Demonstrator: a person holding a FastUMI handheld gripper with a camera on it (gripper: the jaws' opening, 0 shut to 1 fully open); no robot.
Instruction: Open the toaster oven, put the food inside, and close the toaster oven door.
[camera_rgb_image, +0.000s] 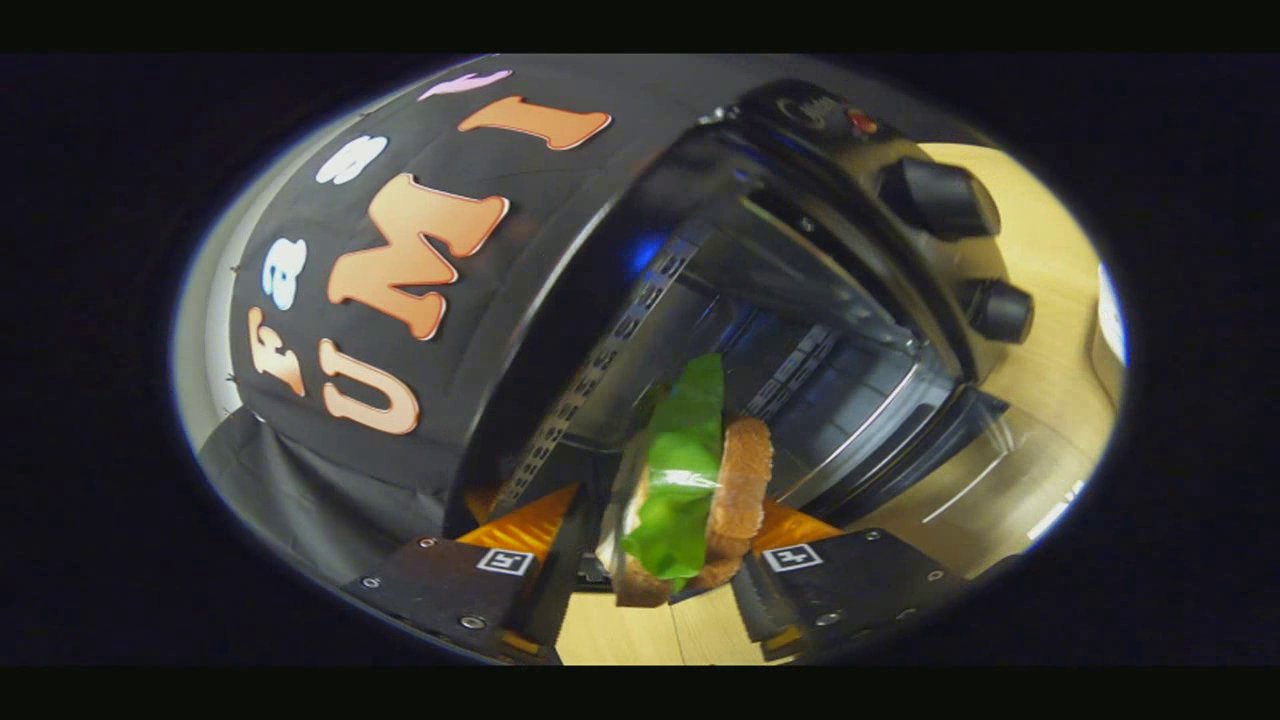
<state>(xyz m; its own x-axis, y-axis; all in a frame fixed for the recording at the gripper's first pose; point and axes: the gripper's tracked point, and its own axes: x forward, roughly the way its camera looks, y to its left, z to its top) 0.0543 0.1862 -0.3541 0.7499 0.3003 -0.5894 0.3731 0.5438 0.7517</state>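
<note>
My jaws were clamped on a sandwich, leafy green lettuce against rough brown bread, low in the frame's centre. Beyond it gaped the glossy black toaster oven, door down over the wooden counter, two round knobs upper right.

I count one toaster oven with two knobs on it; one sandwich before it, clamped in my one gripper.
</note>
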